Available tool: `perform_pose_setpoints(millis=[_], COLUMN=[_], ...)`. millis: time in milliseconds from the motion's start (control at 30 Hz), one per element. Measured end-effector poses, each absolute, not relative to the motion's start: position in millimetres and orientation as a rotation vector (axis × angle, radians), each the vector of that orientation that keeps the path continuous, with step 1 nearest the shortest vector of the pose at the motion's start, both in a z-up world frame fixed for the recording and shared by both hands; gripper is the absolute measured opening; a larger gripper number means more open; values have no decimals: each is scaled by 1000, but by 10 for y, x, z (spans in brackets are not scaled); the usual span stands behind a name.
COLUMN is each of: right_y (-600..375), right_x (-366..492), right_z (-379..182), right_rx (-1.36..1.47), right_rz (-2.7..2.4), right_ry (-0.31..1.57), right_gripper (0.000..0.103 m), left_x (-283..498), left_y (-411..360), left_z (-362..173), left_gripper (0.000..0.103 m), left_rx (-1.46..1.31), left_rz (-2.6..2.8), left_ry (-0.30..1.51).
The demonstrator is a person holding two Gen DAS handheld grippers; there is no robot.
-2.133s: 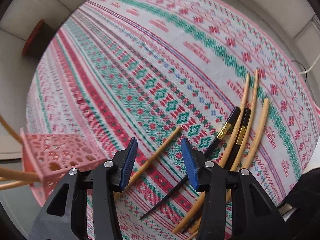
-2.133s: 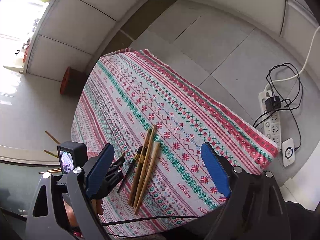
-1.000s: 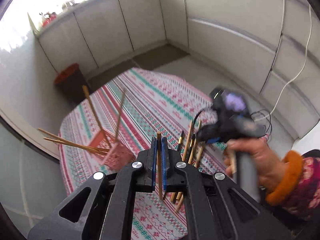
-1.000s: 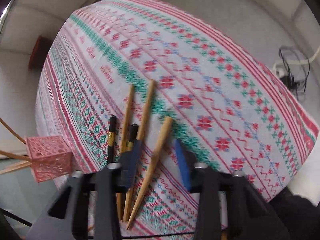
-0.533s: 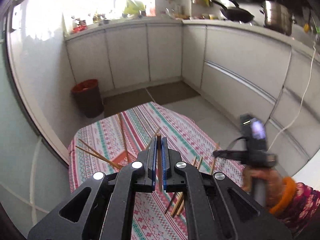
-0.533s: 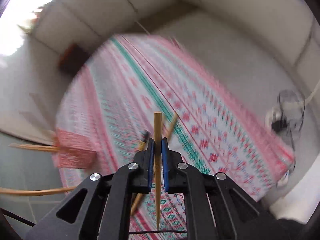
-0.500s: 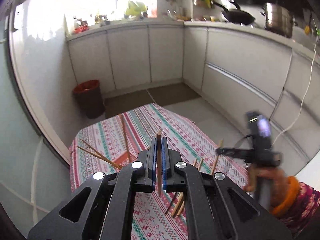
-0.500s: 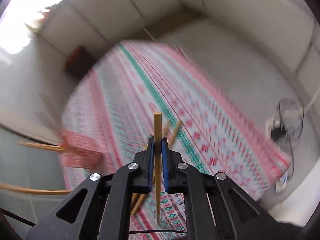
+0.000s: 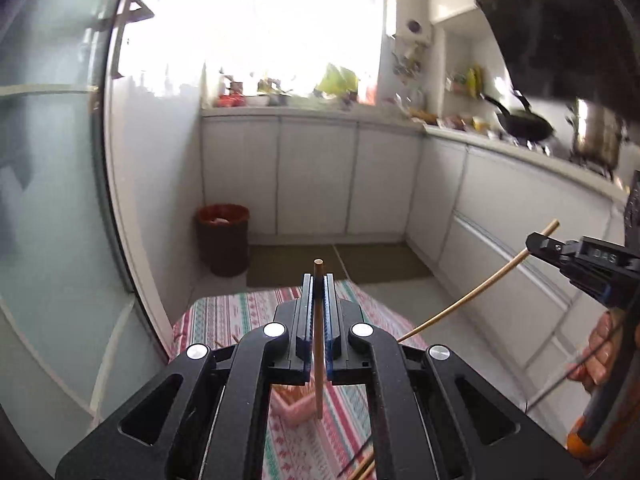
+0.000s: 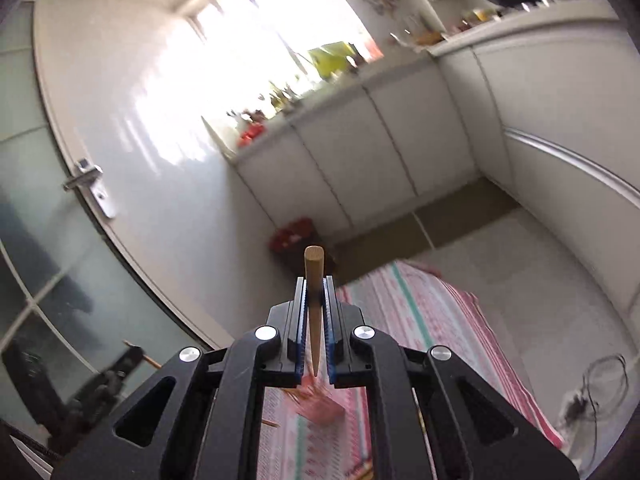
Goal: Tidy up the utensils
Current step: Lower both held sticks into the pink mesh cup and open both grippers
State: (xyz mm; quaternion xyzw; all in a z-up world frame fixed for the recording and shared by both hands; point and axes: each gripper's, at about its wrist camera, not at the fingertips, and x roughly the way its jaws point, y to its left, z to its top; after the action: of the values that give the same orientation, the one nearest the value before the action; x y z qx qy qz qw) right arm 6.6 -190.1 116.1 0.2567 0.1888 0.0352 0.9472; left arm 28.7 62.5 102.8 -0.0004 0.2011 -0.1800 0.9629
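My left gripper (image 9: 318,280) is shut on a wooden chopstick (image 9: 318,344) held upright, its lower tip above the pink lattice holder (image 9: 294,404) on the patterned tablecloth (image 9: 236,316). My right gripper (image 10: 314,284) is shut on another wooden chopstick (image 10: 314,300), its point down above the pink holder (image 10: 320,404). In the left wrist view the right gripper (image 9: 538,240) shows at the right with its chopstick (image 9: 476,288) slanting down. A few chopsticks (image 9: 360,470) lie on the cloth at the bottom edge.
The small table stands in a kitchen with white cabinets (image 9: 312,176), a red-lined bin (image 9: 222,236) on the floor behind, and a glass door (image 9: 52,200) at the left. A power strip with cables (image 10: 576,404) lies on the floor at the right.
Both grippers closed on a chopstick each, lifted off the cloth and tilted up toward the room. They now hang above the pink holder.
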Motion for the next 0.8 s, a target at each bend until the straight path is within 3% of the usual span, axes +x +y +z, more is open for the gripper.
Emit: perform_pose_setpoints(millis=[233, 567, 600, 667, 800], right_y=[-1537, -1176, -1154, -1126, -1046], right_x=[538, 1047, 1066, 1111, 1173], right_z=[1154, 581, 541, 480, 429], right_rx=[429, 360, 360, 356, 338], right_rz=[104, 114, 115, 118, 122], right_ry=[415, 533, 541, 556, 566], right_gripper=[8, 8, 8, 8, 8], left_x=[598, 1078, 1121, 1144, 1031], left_y=[653, 570, 576, 618, 751], left_z=[1000, 539, 476, 433, 524], left_gripper=[4, 5, 7, 28, 33], left_rx=[-80, -77, -93, -126, -147], left_rz=[-303, -211, -236, -250, -216], left_ry=[414, 502, 534, 561, 514])
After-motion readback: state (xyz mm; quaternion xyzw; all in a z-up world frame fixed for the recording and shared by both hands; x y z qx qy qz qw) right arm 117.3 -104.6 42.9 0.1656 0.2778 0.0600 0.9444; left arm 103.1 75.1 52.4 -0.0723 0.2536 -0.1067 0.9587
